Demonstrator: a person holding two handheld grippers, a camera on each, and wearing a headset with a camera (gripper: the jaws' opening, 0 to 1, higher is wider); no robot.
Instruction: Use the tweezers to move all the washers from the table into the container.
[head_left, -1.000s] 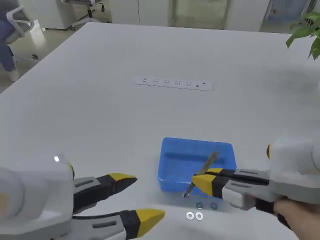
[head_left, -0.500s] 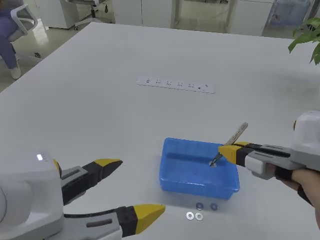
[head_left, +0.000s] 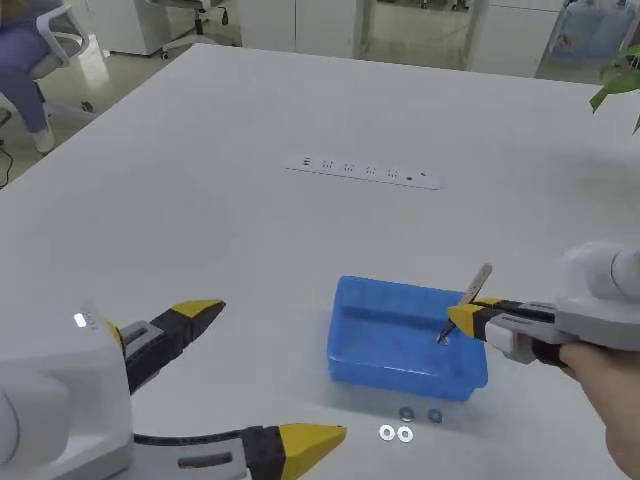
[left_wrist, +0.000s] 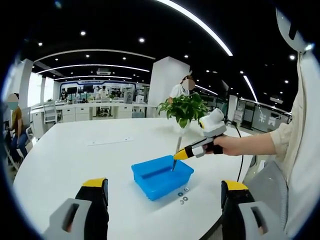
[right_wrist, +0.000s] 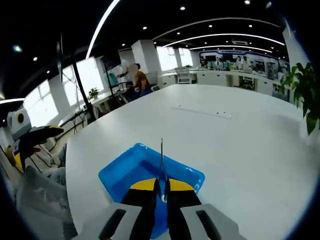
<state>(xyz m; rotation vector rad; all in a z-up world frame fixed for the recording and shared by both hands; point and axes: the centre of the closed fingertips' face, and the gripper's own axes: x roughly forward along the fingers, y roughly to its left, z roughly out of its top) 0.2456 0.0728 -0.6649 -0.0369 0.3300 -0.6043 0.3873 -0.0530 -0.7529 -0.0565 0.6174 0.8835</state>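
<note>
A blue container sits near the table's front edge, with several small washers on the table just in front of it. My right gripper is shut on metal tweezers. The tweezers slant down so that their tip hangs inside the container's right half. Whether a washer sits in the tip is too small to tell. In the right gripper view the tweezers rise from the shut jaws over the container. My left gripper stands open at the lower left, apart from everything. The washers lie ahead of it.
A white power strip lies flat mid-table. A potted plant leans in at the far right edge. Office chairs stand off the table's far left corner. People are in the background.
My right gripper carried the tweezers from beside the washers up over the container, and the tip now dips into it. The left gripper stays open. The head camera shifted slightly.
</note>
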